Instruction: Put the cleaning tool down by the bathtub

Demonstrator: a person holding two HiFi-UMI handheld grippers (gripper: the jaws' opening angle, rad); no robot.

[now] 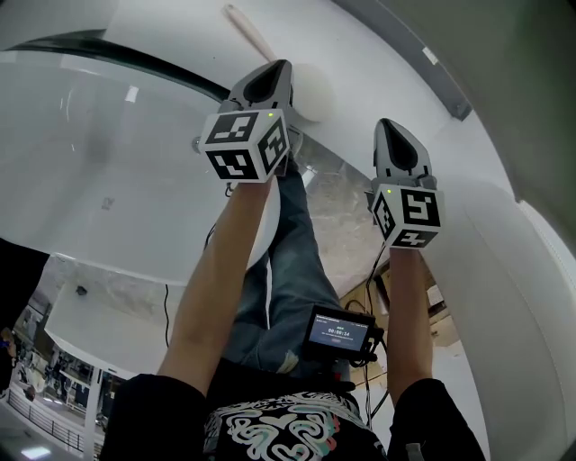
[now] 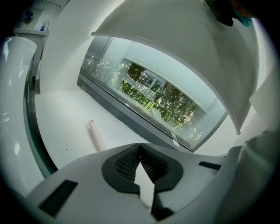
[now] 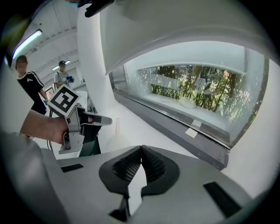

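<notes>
The cleaning tool lies on the white ledge beyond the bathtub point(image 1: 108, 189). It has a pale pink handle point(image 1: 245, 27) and a round white head point(image 1: 313, 90). My left gripper point(image 1: 272, 79) hovers just this side of the head, its jaws shut with nothing between them. In the left gripper view the handle point(image 2: 96, 135) rests on the ledge ahead of the shut left gripper point(image 2: 140, 147), apart from it. My right gripper point(image 1: 394, 137) hangs to the right, also shut and empty. The right gripper view shows its tips point(image 3: 141, 149) meeting and the left gripper point(image 3: 83, 120) off to its left.
A long window point(image 2: 162, 98) with a dark frame runs along the far side of the ledge. The tub's curved rim point(image 2: 30, 109) borders the ledge on the left. Two people point(image 3: 29, 87) stand in the background. A small screen point(image 1: 339, 331) hangs at the person's waist.
</notes>
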